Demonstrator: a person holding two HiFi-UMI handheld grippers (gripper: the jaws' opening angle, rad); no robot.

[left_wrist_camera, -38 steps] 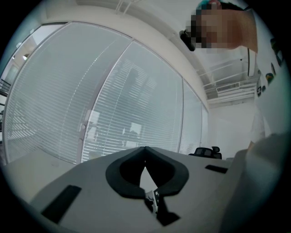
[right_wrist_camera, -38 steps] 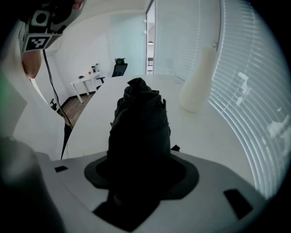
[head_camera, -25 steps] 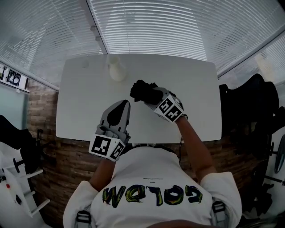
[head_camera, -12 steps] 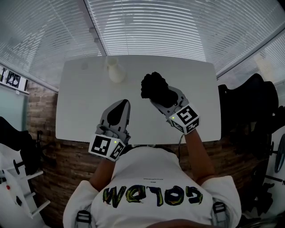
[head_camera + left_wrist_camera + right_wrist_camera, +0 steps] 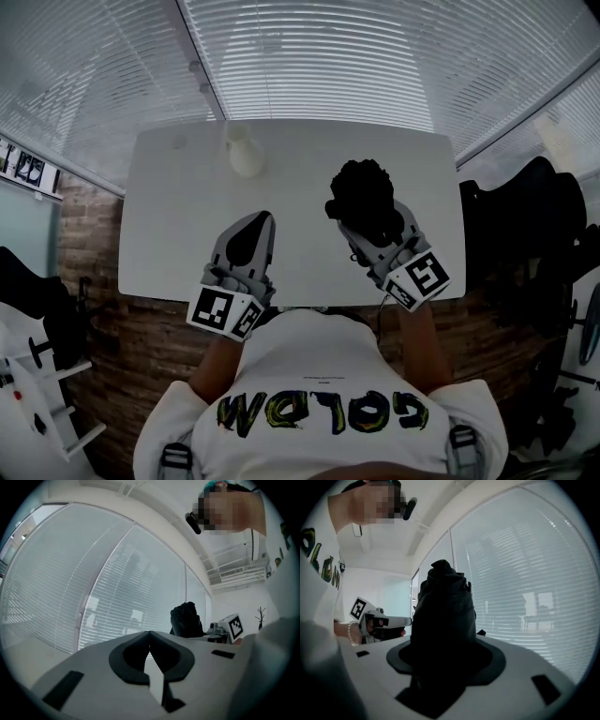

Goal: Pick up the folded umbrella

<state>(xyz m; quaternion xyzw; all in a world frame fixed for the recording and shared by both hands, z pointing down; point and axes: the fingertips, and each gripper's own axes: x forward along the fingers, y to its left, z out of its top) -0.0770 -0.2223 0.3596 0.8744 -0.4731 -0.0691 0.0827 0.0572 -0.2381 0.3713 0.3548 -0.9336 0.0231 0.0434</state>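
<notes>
Lost inside the right gripper (image 5: 444,651), lower end of the folded umbrella (image 5: 443,606); beyond the left gripper (image 5: 253,221), a pale object (image 5: 246,150) too small to identify.

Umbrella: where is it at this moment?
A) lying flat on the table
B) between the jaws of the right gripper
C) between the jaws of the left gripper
B: the right gripper view shows the right gripper closed on the black umbrella.

Left tool (image 5: 149,632) seemingly closed, empty.
</notes>
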